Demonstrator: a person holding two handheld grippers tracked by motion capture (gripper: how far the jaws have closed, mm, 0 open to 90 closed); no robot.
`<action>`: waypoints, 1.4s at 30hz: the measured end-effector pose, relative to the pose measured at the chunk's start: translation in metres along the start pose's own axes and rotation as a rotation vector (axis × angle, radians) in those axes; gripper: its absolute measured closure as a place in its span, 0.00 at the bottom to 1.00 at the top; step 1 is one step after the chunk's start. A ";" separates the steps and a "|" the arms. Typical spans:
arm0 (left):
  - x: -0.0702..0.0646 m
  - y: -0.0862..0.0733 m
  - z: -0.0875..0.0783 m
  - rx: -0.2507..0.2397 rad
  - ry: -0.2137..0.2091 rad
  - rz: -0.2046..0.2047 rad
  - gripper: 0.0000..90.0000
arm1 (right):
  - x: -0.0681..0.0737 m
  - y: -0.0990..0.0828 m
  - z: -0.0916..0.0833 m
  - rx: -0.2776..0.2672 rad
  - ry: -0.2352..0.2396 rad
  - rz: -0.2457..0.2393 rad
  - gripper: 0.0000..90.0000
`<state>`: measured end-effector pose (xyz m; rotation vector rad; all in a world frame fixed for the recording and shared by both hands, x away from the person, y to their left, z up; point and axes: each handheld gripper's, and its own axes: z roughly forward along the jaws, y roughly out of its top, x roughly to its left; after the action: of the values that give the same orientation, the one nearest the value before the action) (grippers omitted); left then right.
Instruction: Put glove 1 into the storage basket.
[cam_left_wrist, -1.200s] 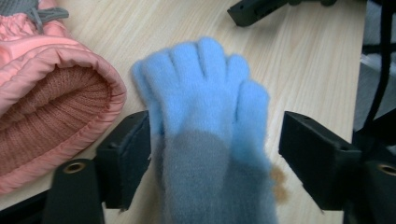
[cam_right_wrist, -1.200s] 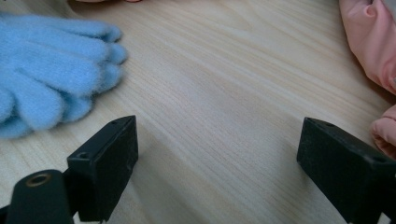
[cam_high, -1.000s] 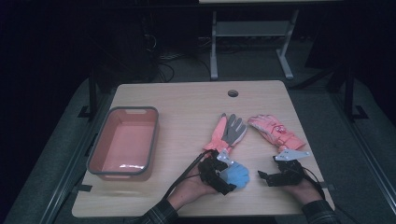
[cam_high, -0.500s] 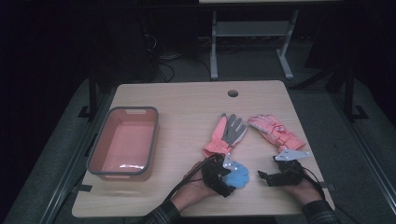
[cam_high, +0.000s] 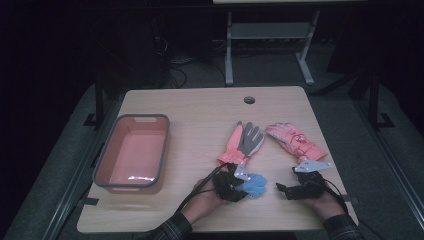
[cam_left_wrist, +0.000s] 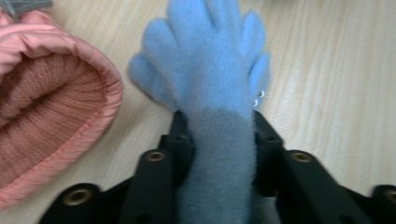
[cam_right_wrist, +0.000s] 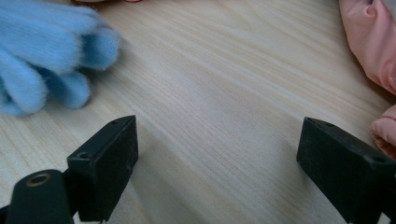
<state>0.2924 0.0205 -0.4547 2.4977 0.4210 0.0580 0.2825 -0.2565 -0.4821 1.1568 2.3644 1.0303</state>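
Note:
A fluffy blue glove (cam_high: 255, 184) lies near the table's front edge. My left gripper (cam_high: 239, 186) has just been closing, and its pads now press on both sides of the blue glove's (cam_left_wrist: 205, 70) wrist part. The left gripper (cam_left_wrist: 217, 126) points along the glove, whose fingers spread beyond the jaws. A pink glove with a grey palm (cam_high: 241, 144) lies just behind, its knit cuff (cam_left_wrist: 46, 107) beside the left jaw. My right gripper (cam_high: 284, 189) rests open on the wood to the right. Nothing is between the right gripper's (cam_right_wrist: 217, 154) jaws, and the blue glove's fingertips (cam_right_wrist: 42, 51) lie ahead of them.
A second pink glove (cam_high: 292, 141) lies right of centre, its edge (cam_right_wrist: 369, 42) near the right jaw. A pink tray with a grey rim (cam_high: 100, 160) stands at the left. A cable hole (cam_high: 249, 99) sits near the table's far edge.
The left jaws have drawn in onto the blue glove. Both hands and the gloves keep their places.

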 end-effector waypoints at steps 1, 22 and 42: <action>0.002 0.000 -0.001 0.004 -0.008 0.004 0.79 | 0.000 0.000 0.000 0.001 0.000 0.001 0.14; 0.015 -0.002 -0.023 -0.088 -0.167 -0.101 0.86 | 0.000 0.000 0.000 -0.001 -0.001 0.004 0.14; 0.039 -0.007 -0.074 -0.173 -0.159 -0.186 0.86 | 0.000 0.000 0.000 -0.001 -0.001 0.005 0.14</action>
<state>0.3175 0.0790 -0.3998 2.2639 0.5546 -0.1703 0.2828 -0.2561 -0.4820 1.1629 2.3612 1.0313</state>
